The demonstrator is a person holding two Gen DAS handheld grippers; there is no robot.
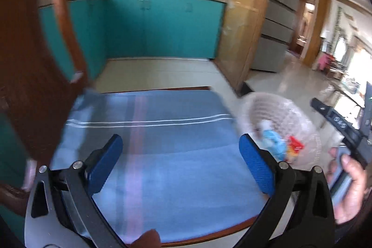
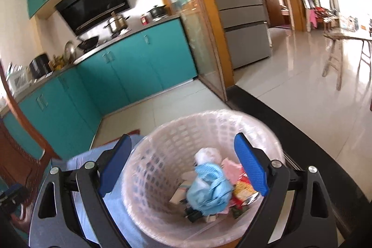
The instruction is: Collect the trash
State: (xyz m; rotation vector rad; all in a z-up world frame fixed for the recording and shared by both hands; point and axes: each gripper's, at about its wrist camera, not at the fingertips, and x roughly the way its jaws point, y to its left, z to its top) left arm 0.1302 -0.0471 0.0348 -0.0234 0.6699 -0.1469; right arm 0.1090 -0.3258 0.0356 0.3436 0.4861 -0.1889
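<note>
With both jaws spread wide and empty, the right gripper (image 2: 183, 166) hovers over the waste basket (image 2: 162, 155) that stands upright, mouth up, off the table's right edge holding crumpled wrappers (image 2: 209, 190), while the left gripper (image 1: 183, 164) faces bare blue cloth (image 1: 162, 131), so collecting seems finished unless more litter is found.

Black linkage tools (image 1: 181, 164) (image 2: 182, 164) with textured blue pads, silver pivot screws; bare-skinned hand (image 1: 348, 183).
</note>
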